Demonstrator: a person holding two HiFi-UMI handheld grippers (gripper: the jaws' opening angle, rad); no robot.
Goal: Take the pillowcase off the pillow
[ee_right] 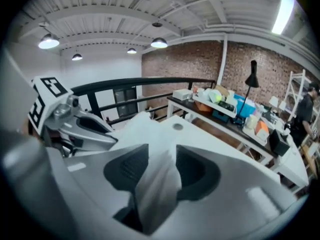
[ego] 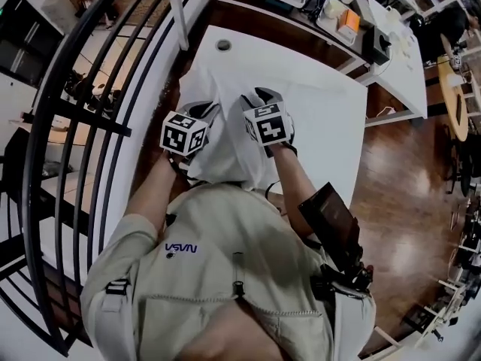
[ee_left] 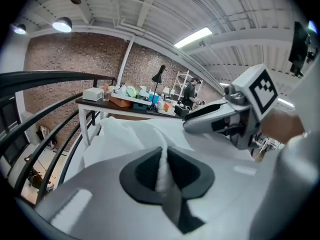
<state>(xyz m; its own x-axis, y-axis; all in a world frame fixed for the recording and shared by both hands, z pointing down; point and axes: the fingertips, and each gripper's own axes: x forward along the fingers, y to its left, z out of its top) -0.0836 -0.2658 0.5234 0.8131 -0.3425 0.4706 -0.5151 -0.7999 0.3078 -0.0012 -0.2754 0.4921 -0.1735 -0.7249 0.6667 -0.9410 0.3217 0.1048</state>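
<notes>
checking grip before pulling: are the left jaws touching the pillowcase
Touching. The left gripper view shows the left gripper with its jaws pinched shut on a fold of the white pillowcase.

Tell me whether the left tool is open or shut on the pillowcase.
Shut on the pillowcase: in the left gripper view, the left tool pinches a white fold between its dark pads.

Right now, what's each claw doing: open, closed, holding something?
Left claw: closed, pinching a thin fold of the white fabric pillowcase.
Right claw: closed on a thicker bunch of the same pillowcase.
</notes>
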